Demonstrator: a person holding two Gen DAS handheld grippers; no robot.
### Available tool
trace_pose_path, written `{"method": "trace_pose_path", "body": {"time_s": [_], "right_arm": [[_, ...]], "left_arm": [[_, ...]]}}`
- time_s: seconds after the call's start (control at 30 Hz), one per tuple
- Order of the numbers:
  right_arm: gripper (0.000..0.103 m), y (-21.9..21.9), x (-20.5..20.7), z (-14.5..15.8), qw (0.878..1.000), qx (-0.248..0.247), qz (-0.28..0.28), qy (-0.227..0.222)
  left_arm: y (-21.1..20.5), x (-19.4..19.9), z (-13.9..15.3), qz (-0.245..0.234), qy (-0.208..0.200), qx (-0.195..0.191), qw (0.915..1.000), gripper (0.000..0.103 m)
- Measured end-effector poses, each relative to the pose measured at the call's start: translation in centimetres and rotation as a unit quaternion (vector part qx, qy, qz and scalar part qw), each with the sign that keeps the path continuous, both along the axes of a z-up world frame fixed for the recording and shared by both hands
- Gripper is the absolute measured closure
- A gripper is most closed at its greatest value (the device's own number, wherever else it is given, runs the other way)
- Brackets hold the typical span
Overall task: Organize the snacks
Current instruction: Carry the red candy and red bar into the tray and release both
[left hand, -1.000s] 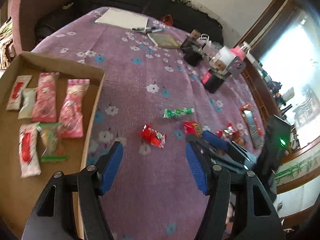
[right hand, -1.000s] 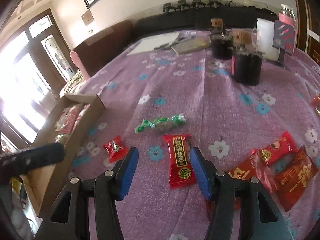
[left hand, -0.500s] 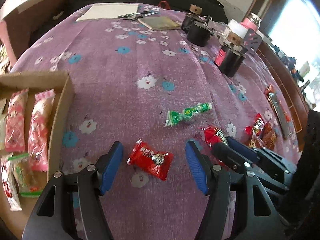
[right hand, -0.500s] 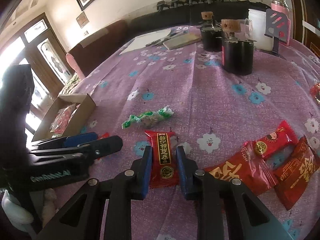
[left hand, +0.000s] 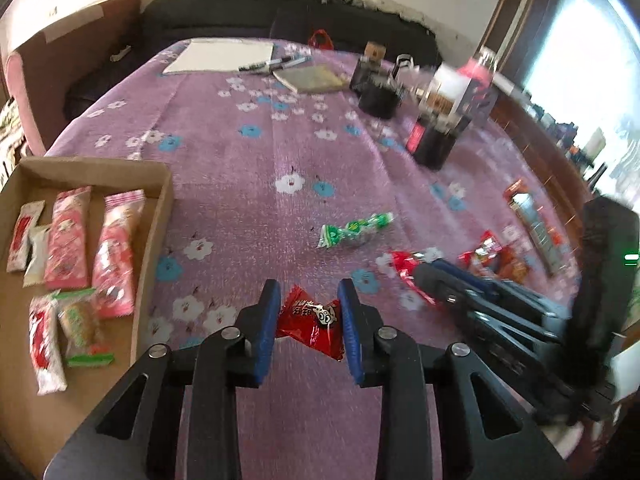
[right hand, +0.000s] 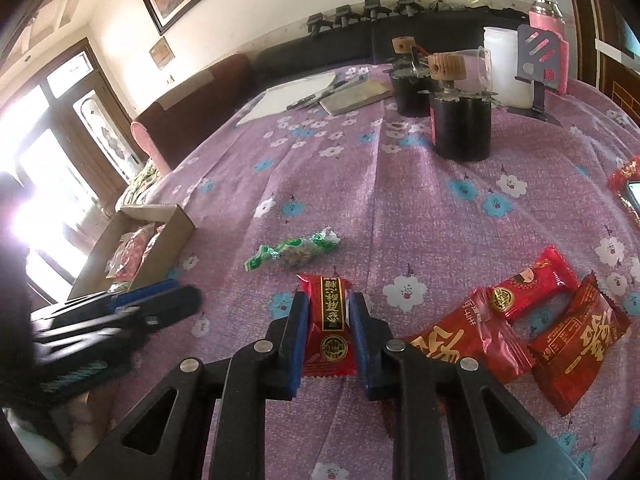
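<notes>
My left gripper (left hand: 307, 294) is shut on a small red candy packet (left hand: 311, 321), held just above the purple cloth. My right gripper (right hand: 329, 304) is shut on a red snack bar with a black label (right hand: 329, 325). A green wrapped snack (left hand: 354, 229) lies on the cloth ahead; it also shows in the right wrist view (right hand: 294, 253). The cardboard box (left hand: 158, 216) at the left holds several pink, red and green snacks. Three red packets (right hand: 520, 324) lie to the right of my right gripper. The right gripper shows in the left wrist view (left hand: 436, 274).
Two black jars (right hand: 460, 128) with cork tops, a white cup (right hand: 502, 68) and a pink bottle (right hand: 548, 24) stand at the far right. Paper, pens (right hand: 316, 98) and a notebook (right hand: 356, 96) lie at the far end. A dark sofa runs behind the table.
My left gripper closed on the small red candy and lifted it. My right gripper has kept its hold on the red bar with the black label.
</notes>
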State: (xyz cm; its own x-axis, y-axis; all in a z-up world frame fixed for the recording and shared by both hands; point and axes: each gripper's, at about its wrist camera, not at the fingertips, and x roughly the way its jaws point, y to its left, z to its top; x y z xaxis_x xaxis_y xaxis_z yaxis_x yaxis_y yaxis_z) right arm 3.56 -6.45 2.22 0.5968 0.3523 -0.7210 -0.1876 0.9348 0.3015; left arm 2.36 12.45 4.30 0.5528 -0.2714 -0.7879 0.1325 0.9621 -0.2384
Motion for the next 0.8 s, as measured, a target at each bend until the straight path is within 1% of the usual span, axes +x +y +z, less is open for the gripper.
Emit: {"method": "trace_pose_path", "body": {"time_s": [0.17, 0.3, 0.37, 0.43, 0.53, 0.57, 0.67, 0.8], "right_arm": [[0.084, 0.0, -0.4, 0.5, 1.000, 0.012, 0.005, -0.004], [0.084, 0.4, -1.2, 1.3, 1.000, 0.018, 0.013, -0.022], [0.084, 0.8, -1.7, 1.8, 0.999, 0.017, 0.019, -0.032], [0.084, 1.3, -2.1, 2.1, 0.999, 0.021, 0.027, -0.037], [0.084, 2.3, -2.6, 2.7, 0.999, 0.017, 0.033, -0.036], [0.084, 2.9, -2.9, 3.0, 0.998, 0.024, 0.039, -0.033], [0.084, 4.7, -3.9, 3.9, 0.997, 0.037, 0.056, -0.031], [0.084, 9.4, -5.2, 5.3, 0.993, 0.028, 0.106, -0.032]], "left_arm": [[2.8, -2.6, 1.8, 0.019, -0.014, -0.039, 0.9990, 0.076], [6.6, -5.0, 3.1, 0.051, -0.029, -0.061, 0.9964, 0.076], [8.3, -6.0, 3.5, 0.067, -0.034, -0.062, 0.9953, 0.076], [11.2, -6.8, 3.9, 0.093, -0.040, -0.059, 0.9931, 0.076], [14.8, -7.2, 3.8, 0.126, -0.038, -0.056, 0.9898, 0.076], [15.9, -7.3, 3.7, 0.134, -0.037, -0.053, 0.9888, 0.076], [18.7, -6.7, 3.0, 0.154, -0.029, -0.035, 0.9870, 0.076], [21.3, -5.0, 1.4, 0.168, -0.004, -0.030, 0.9853, 0.076]]}}
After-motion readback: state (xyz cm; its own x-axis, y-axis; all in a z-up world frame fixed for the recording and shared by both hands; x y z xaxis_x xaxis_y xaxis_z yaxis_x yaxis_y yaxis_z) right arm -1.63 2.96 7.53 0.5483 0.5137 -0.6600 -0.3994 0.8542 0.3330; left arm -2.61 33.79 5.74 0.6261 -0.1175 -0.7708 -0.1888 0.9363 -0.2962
